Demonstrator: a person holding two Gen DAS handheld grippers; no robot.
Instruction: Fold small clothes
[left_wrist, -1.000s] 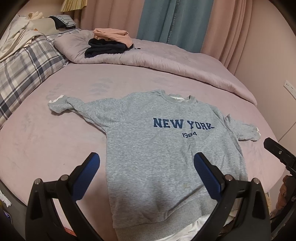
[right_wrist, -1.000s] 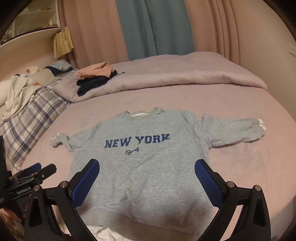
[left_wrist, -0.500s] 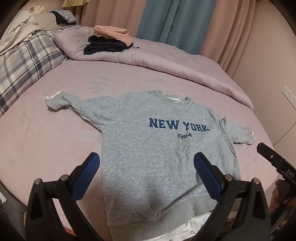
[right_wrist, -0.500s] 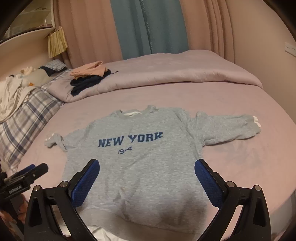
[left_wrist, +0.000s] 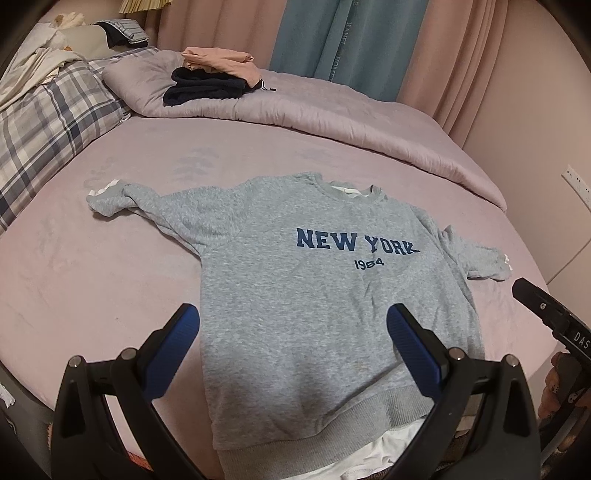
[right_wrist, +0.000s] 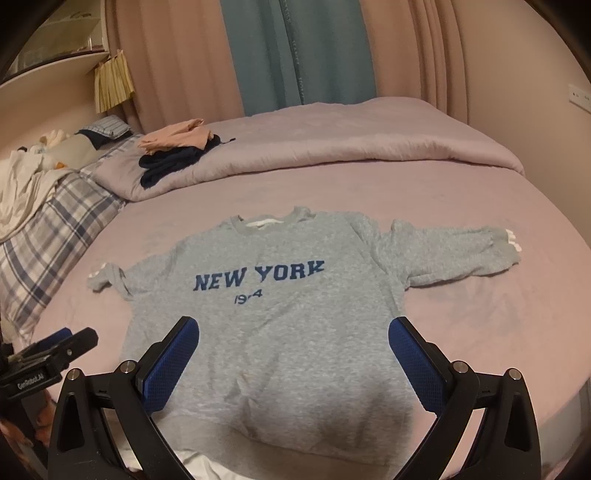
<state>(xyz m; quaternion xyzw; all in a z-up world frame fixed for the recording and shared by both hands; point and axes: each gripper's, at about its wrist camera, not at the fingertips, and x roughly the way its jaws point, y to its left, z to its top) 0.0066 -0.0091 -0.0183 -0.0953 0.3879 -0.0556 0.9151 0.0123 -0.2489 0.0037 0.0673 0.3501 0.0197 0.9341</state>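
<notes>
Pink bed (left_wrist: 110, 295), curtains behind; folded stack (left_wrist: 210, 79) far back on duvet; grey sweatshirt (left_wrist: 314, 295) flat, front up, hem at near edge, both sleeves spread outward, white garment (left_wrist: 369, 458) peeking from under hem; left gripper (left_wrist: 291, 343) and right gripper (right_wrist: 293, 354) both spread wide, empty, above lower body. Change over last second: both views shift slightly, sweatshirt itself unmoved, nothing grasped; judgement: layout done, folding not yet started, sleeve likely first target.
</notes>
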